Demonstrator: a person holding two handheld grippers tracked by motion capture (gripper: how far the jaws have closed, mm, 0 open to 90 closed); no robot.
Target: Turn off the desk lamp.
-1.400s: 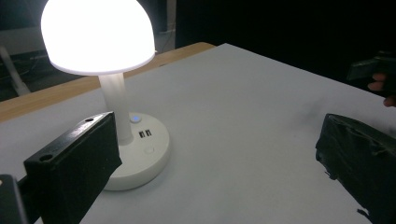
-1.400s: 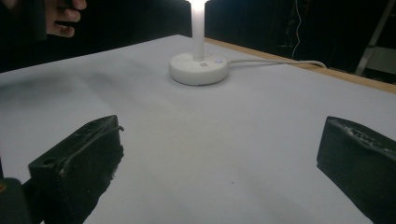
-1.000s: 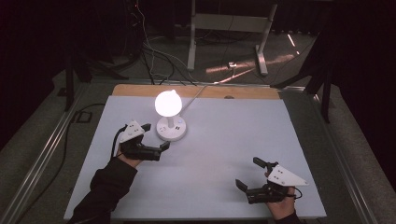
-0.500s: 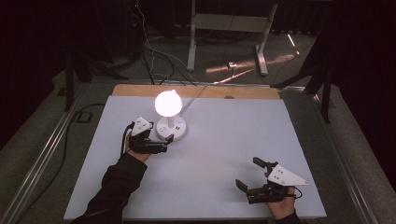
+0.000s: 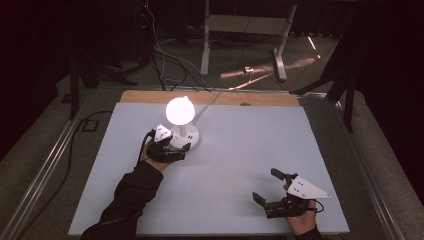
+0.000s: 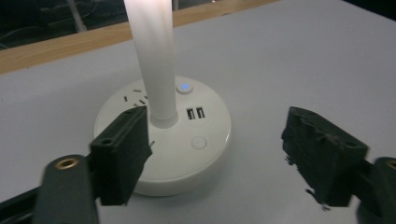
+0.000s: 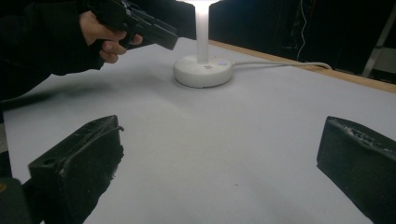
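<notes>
Beside the lit lamp [image 5: 181,122], left tongs [image 6: 219,158] agape, perhaps touching; right tongs [image 5: 267,192] agape.

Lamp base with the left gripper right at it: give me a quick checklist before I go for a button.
1. Left gripper open: ok, jaws spread wide.
2. Lamp state: lit, ok.
3. Round buttons on the base in sight: ok, blue-lit button behind the stem, plain button nearer.
4. Jaw contact with the base: cannot tell; one jaw overlaps its rim.
5. Right gripper out of the way: ok, open, far off.
6. Cord away from both grippers: ok.
</notes>
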